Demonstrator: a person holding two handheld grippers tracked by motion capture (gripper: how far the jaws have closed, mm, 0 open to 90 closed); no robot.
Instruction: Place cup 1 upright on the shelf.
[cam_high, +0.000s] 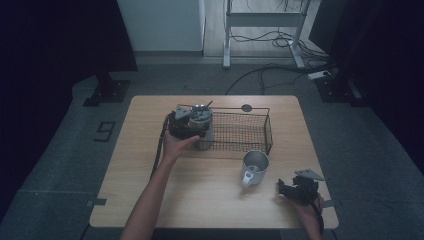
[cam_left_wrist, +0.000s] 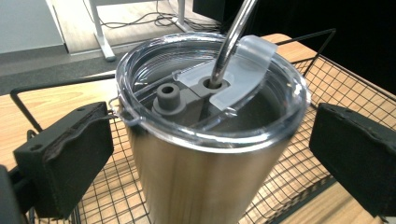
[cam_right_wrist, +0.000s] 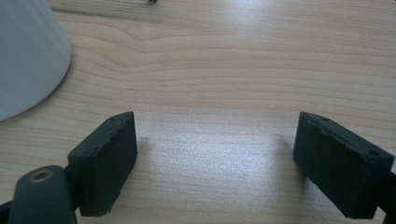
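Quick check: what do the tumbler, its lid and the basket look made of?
Tumbler: likely stainless steel, brushed sheen with vertical streaks. Lid: clear plastic, see-through rim, with grey, rubber-looking inserts. Basket: dark wire mesh, probably coated metal; the grid is open, with table showing through.

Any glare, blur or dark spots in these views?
High view: dim, bluish, surroundings nearly black. Left gripper view: sharp, glare along the clear lid rim. Right gripper view: evenly lit, soft shadows beside the jaws on the table, mug edge blurred.
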